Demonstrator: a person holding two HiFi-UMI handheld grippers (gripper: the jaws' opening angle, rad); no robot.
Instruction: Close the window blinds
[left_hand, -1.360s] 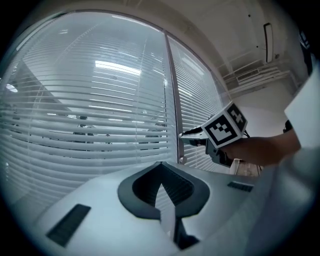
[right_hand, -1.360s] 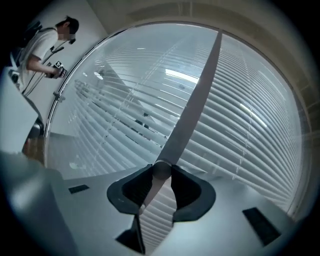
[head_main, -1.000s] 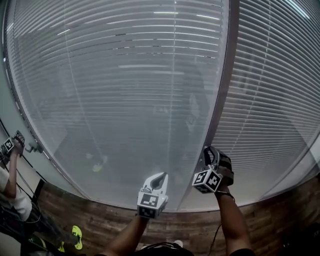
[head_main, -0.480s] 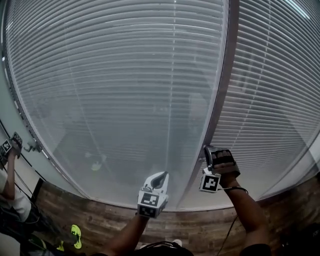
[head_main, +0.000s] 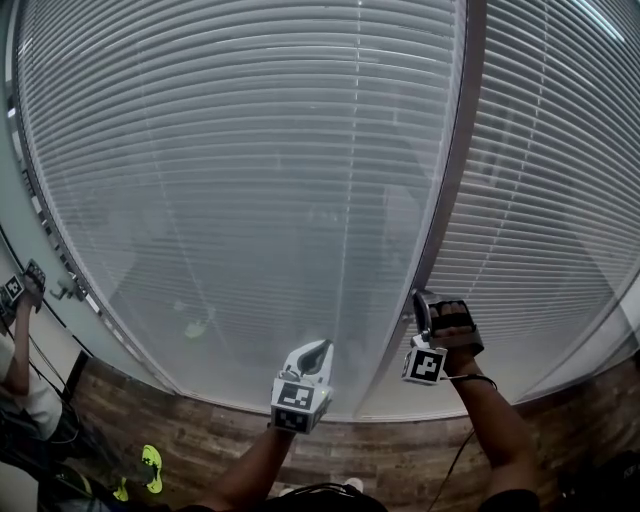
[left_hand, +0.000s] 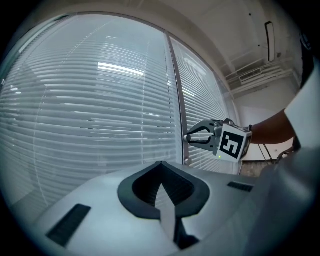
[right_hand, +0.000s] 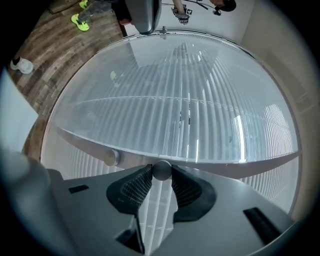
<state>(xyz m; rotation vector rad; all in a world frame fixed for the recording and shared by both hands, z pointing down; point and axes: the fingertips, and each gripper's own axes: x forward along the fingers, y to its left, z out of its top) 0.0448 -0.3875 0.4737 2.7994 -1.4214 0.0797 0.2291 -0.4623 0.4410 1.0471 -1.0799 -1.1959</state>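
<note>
White slatted blinds hang behind glass in the big left pane, and a grey mullion divides it from a second pane. In the right gripper view a small round grey knob on that mullion sits pinched between both pads, so my right gripper is shut on it. From the left gripper view, my right gripper reaches against the mullion. My left gripper hovers low before the glass, its jaws meeting at the tips with nothing held.
A second blind panel fills the right pane. Another knob sits beside the gripped one. Wood floor runs below the window. A person stands at the far left, near green shoes.
My right hand has twisted on the knob, turning its marker cube. The slats now look whiter and less see-through. The left gripper has barely moved.
</note>
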